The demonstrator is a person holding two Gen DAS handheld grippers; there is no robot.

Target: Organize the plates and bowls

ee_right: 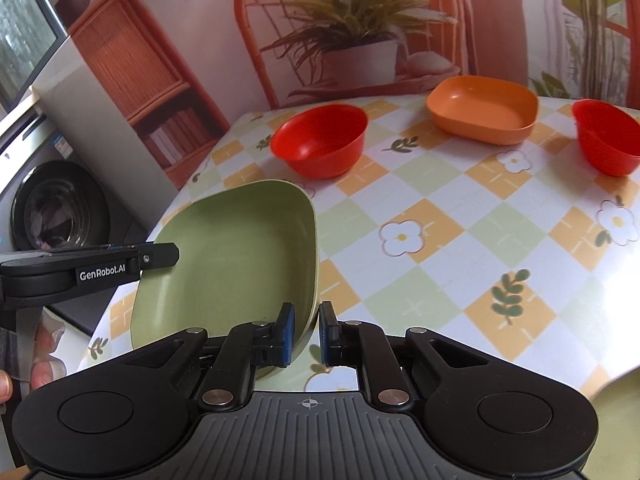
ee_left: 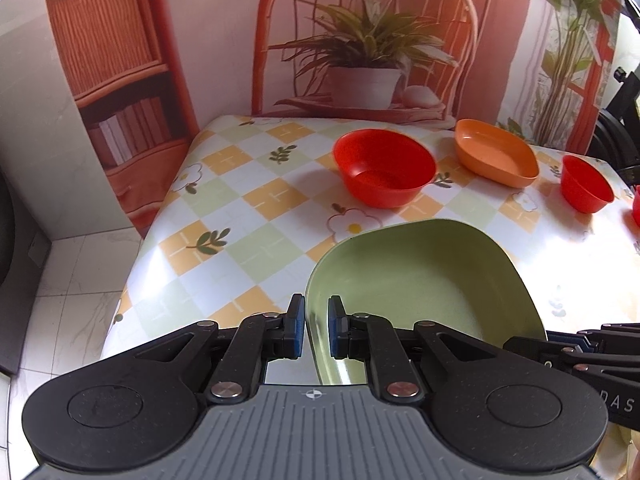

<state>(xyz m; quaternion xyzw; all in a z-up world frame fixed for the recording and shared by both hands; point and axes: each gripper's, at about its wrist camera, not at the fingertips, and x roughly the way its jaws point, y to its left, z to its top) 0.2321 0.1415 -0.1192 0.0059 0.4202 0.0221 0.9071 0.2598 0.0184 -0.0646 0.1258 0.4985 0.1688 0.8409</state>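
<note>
Both grippers pinch one green plate (ee_left: 432, 280) held tilted above the table's (ee_right: 500, 216) near-left corner: left gripper (ee_left: 316, 328) on its left rim, right gripper (ee_right: 306, 334) opposite. Keeping it level (bowls farther back) would ease stacking.

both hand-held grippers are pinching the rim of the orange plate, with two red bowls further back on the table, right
Not quite: the plate being pinched is green, not orange. The left wrist view shows the left hand-held gripper on its rim; the orange plate sits untouched at the back. The right hand-held gripper and red bowls are as said.
</note>
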